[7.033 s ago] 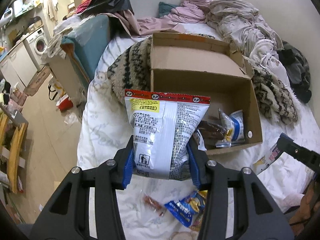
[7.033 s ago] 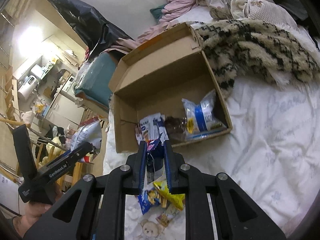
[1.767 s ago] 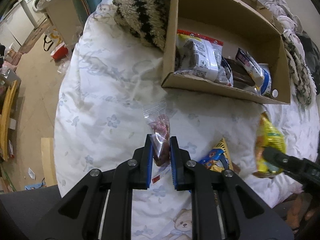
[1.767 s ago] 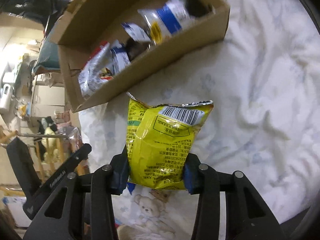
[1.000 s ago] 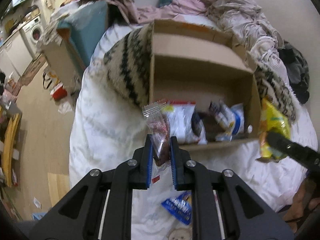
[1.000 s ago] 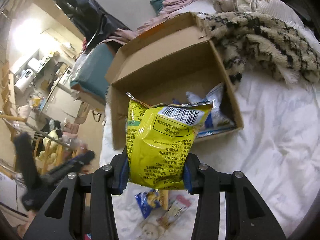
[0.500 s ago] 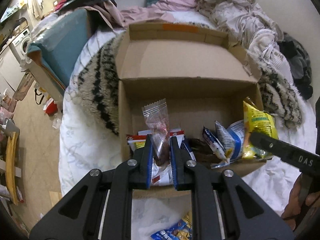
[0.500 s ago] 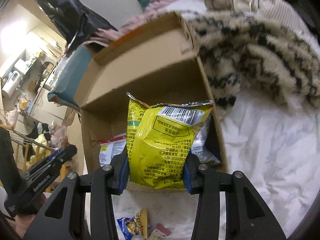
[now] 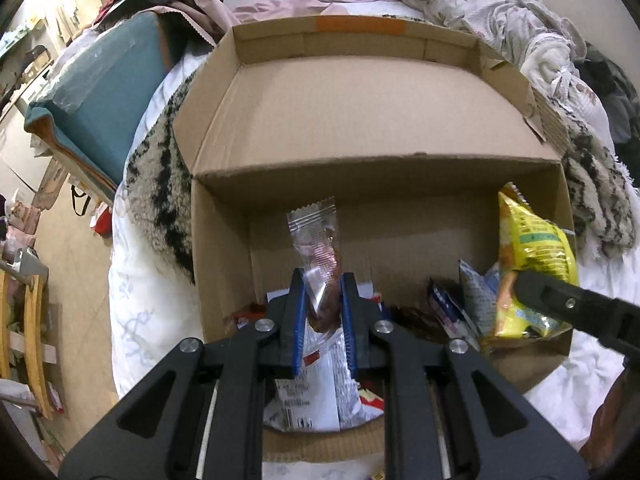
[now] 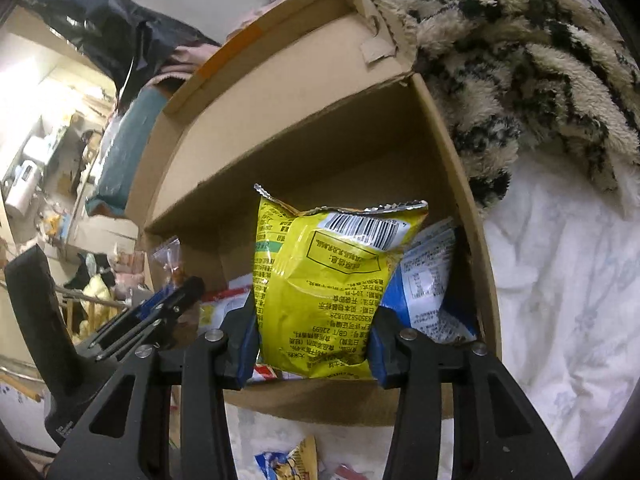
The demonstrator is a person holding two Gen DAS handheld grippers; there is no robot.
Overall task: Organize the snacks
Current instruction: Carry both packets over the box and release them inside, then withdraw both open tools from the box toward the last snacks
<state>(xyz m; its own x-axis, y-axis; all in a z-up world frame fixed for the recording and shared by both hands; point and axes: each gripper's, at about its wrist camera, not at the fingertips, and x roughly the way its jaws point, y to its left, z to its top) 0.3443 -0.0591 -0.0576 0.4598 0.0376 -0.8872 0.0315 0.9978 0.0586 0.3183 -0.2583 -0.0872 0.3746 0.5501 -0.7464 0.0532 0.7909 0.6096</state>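
Two packets are held over the open cardboard box [image 9: 360, 128], one in each claw. The left claw [image 9: 322, 320] pinches a small clear sachet [image 9: 316, 240] with reddish contents by its lower end; its long axis runs upright, the crimped top edge pointing up and away toward the box's back wall, at the box's left-middle. The right claw [image 10: 312, 344] grips a yellow snack bag [image 10: 324, 280] across its lower half; this too stands on end, its torn, crimped edge and barcode uppermost, print upside down, at the box's right end just inside the right wall. Within the box, below the sachet, lies one white packet with a red strip [image 9: 316, 388]; behind the yellow bag leans one blue-and-white packet [image 10: 424, 284]; between them something dark, too hidden to name. Outside the box's near wall, on the white bedsheet [image 10: 560, 320], sits one blue-and-yellow packet [image 10: 288, 460]. A shaggy black-and-cream blanket [image 10: 520, 60] flanks the box.
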